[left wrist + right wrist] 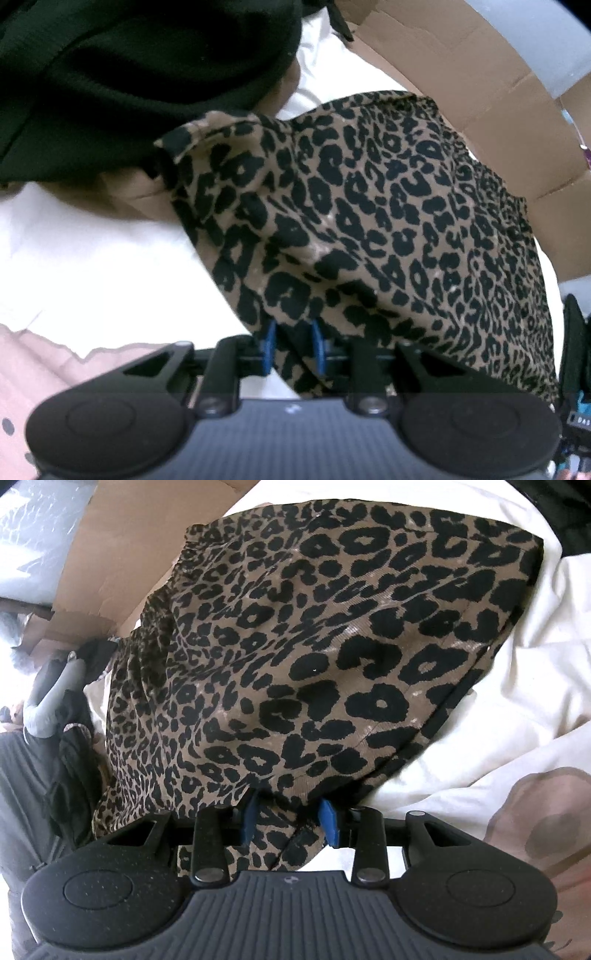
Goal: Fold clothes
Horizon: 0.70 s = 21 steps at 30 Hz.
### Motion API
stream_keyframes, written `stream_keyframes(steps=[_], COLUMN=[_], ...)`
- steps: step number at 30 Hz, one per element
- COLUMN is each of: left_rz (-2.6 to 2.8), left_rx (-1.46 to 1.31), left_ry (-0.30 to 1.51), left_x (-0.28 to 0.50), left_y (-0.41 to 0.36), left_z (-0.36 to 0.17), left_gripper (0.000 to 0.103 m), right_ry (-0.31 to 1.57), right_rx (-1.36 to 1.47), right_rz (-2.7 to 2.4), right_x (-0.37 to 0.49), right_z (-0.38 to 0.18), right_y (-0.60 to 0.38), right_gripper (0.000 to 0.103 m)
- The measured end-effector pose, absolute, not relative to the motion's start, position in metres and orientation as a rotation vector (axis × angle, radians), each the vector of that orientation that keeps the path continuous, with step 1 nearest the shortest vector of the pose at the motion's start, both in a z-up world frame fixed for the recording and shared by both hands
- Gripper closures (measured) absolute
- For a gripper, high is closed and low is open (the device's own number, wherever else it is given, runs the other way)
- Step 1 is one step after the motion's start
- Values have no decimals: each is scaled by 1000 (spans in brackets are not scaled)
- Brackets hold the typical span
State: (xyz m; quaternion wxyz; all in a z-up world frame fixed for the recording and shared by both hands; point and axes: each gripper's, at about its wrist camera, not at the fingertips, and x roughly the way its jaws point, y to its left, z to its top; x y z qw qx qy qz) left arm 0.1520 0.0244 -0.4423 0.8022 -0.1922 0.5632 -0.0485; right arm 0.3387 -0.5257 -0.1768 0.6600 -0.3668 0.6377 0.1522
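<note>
A white sheet [92, 251] covers the surface, creased into soft folds, and shows again in the right wrist view [517, 672]. A brown cardboard box [461, 74] with open flaps stands behind, seen also at the upper left of the right wrist view [122, 535]. Pale pink fabric with dark dots [22, 387] lies at the lower left corner. A grey curved handle [55, 690] sits at the left edge, beside clear plastic wrap [40, 535].
</note>
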Motion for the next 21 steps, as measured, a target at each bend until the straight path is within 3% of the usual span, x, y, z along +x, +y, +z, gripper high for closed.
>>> stream_keyframes(steps=[1,2,17,18,20,21], left_rz=[-100,-96,-89,-100,-111,-116], left_rx=[-419,-426,-376,-375,-380,-382], left_ry=[1201,1194,1220,1229,1231,1232], left_x=[151,149,134,136,137,138], left_y=[26,27,33,32,34,34], left_z=[-441,-440,-438,-438,-438,-438], left_gripper=[102,102,102,100,86,73], right_ry=[1443,1444,1461,1463,1467,1469], right_rx=[-839,-853,-1016,-1039,-1076,-1063], right_rz=[346,350,339,342,345,339], right_x=[338,337,322,321,321,323], right_z=[-177,-178,-173,-173,-172,-169], right_y=[-525,-524,-525,-523,-519,-520], right_gripper=[97,103,103,103,102,102])
